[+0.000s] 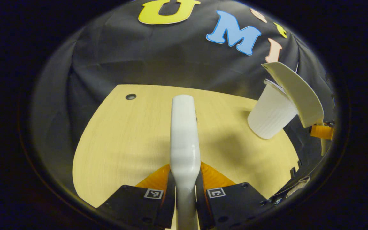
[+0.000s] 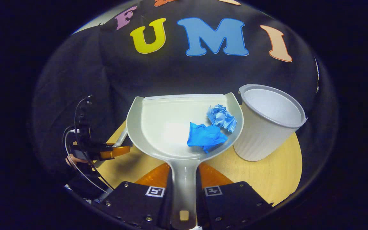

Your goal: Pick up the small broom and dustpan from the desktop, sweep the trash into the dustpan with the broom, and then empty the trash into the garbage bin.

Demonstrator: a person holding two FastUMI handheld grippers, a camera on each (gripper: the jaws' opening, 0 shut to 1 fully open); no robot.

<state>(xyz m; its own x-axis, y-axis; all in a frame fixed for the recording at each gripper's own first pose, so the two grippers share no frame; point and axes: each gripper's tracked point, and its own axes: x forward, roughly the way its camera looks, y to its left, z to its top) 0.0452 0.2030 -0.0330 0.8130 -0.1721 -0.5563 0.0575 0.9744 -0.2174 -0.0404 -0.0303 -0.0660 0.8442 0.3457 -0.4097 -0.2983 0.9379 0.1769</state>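
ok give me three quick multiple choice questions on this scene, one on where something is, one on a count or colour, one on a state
1. Where is the white ribbed plastic bin?
A. beside the dustpan, on the pale wooden desktop
B. on the floor
C. inside the dustpan

2. How many blue crumpled paper scraps lie in the white plastic dustpan?
A. none
B. two
C. five

3. How is the right gripper?
A. wide open
B. shut on the bin's rim
C. shut on the dustpan's handle

Answers: 1 A, the bin stands on the desktop by the dustpan's edge. 2 B, a darker and a lighter scrap sit in the pan. 3 C, both fingers press the handle.
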